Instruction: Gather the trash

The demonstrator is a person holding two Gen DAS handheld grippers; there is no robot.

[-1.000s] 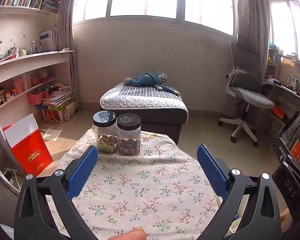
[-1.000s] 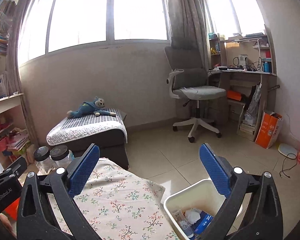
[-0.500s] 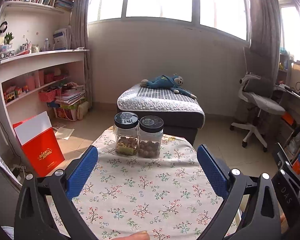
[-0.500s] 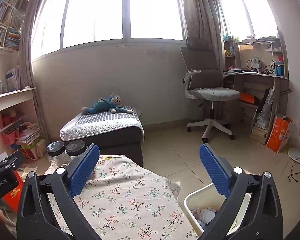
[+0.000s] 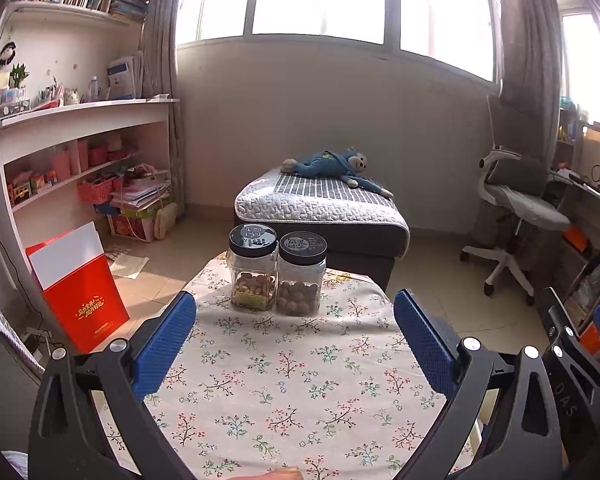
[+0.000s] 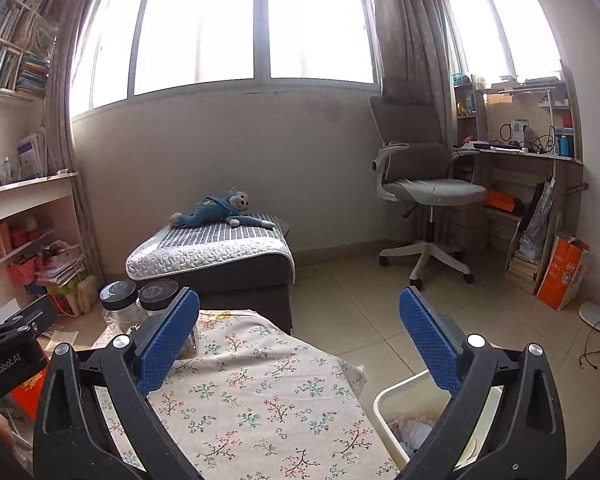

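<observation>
Left wrist view: the left tool (image 5: 295,332), black-framed with blue textured pads, is held level above the desk covered in a white floral cloth (image 5: 284,364), its jaws spread wide apart with nothing between them. Two clear plastic jars with black screw lids (image 5: 277,273) stand touching side by side at the far edge of the desk, each partly filled with brown nuts. Beyond the desk stands a dark ottoman with a quilted white cover (image 5: 320,212), a blue stuffed monkey (image 5: 332,166) lying on top. A red and white paper bag (image 5: 80,284) stands on the floor to the left. The right tool's black body shows at the right edge. Right wrist view: the right tool (image 6: 299,334) is held level over the right side of the desk, jaws likewise wide apart and holding nothing. A white plastic bin (image 6: 404,400) sits on the floor just beside the desk's right edge, below the right pad; crumpled pale trash (image 6: 410,426) lies inside it. A grey office chair (image 6: 424,196) stands well apart near the far wall.
</observation>
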